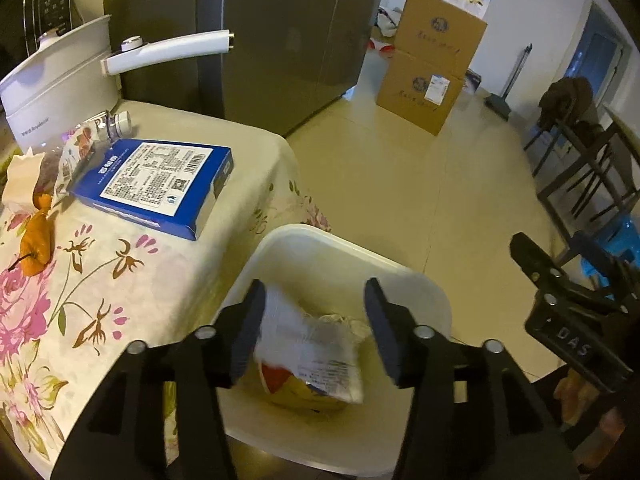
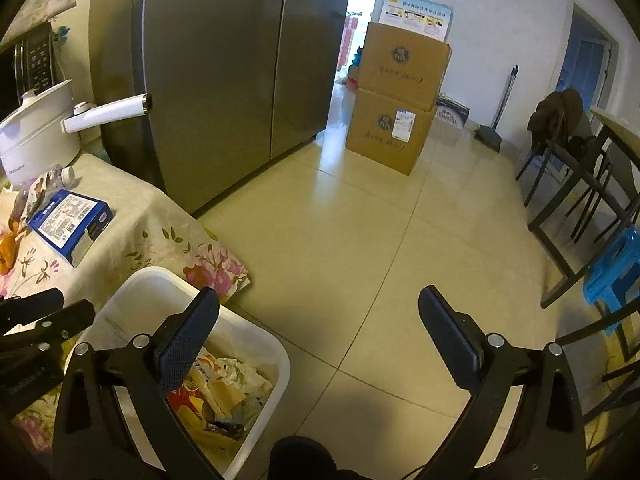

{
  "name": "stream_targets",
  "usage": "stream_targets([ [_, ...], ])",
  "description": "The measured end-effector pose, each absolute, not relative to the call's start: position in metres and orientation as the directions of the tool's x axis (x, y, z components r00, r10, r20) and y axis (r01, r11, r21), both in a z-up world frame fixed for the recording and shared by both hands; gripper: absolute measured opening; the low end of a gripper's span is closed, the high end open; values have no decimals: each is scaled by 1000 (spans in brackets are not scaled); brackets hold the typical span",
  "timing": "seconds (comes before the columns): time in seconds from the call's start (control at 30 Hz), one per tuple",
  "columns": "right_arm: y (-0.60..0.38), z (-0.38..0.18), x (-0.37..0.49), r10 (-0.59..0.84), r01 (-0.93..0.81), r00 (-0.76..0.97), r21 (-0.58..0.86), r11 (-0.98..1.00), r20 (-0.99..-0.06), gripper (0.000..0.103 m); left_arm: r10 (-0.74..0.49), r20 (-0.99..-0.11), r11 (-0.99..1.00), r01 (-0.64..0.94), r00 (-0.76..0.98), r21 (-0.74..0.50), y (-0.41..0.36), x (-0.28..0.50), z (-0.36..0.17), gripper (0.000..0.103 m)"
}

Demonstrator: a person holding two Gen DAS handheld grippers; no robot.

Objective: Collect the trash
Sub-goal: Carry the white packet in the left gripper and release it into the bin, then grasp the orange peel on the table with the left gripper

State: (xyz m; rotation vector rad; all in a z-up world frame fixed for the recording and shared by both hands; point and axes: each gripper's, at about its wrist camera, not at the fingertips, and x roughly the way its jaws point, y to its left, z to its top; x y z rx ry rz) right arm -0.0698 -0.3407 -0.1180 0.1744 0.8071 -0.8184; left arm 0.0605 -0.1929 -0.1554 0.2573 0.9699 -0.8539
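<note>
My left gripper [image 1: 314, 292] hangs open over the white bin [image 1: 404, 270] beside the table. A blurred white printed wrapper [image 1: 308, 350] lies loose between its fingers, close to the left pad, above the yellow and red trash in the bin. My right gripper [image 2: 319, 296] is wide open and holds nothing, over the floor at the bin's [image 2: 280, 354] right edge. On the floral tablecloth [image 1: 120, 280] lie a blue box [image 1: 156, 184], an orange peel [image 1: 36, 240], a white tissue [image 1: 22, 180], a crumpled snack wrapper [image 1: 76, 152] and a small bottle [image 1: 116, 122].
A white pot [image 1: 52, 80] with a long handle stands at the table's back. Behind it is a grey fridge [image 2: 224, 64]. Two stacked cardboard boxes [image 2: 396, 108] sit on the tiled floor. Dark chairs [image 2: 576, 184] and a blue stool [image 2: 616, 272] are on the right.
</note>
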Motion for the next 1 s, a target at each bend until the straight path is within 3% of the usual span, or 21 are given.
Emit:
stream_targets([
  [0.23,-340,-123,-66,-543,694,411,-135,707,-733,96,-475,-826,692,709,304,-137,-190,77,-157,74],
  [0.7,-325,-143,-44,-429,599,395,-127,791,-812,96,-372,-804,877,459,463,-141,-114,206,-113,79],
  [1.0,-316,-150,-30,-352,548,398,-88,832,-847,96,-225,-879,957,265,420,-119,-53,284,-155,79],
])
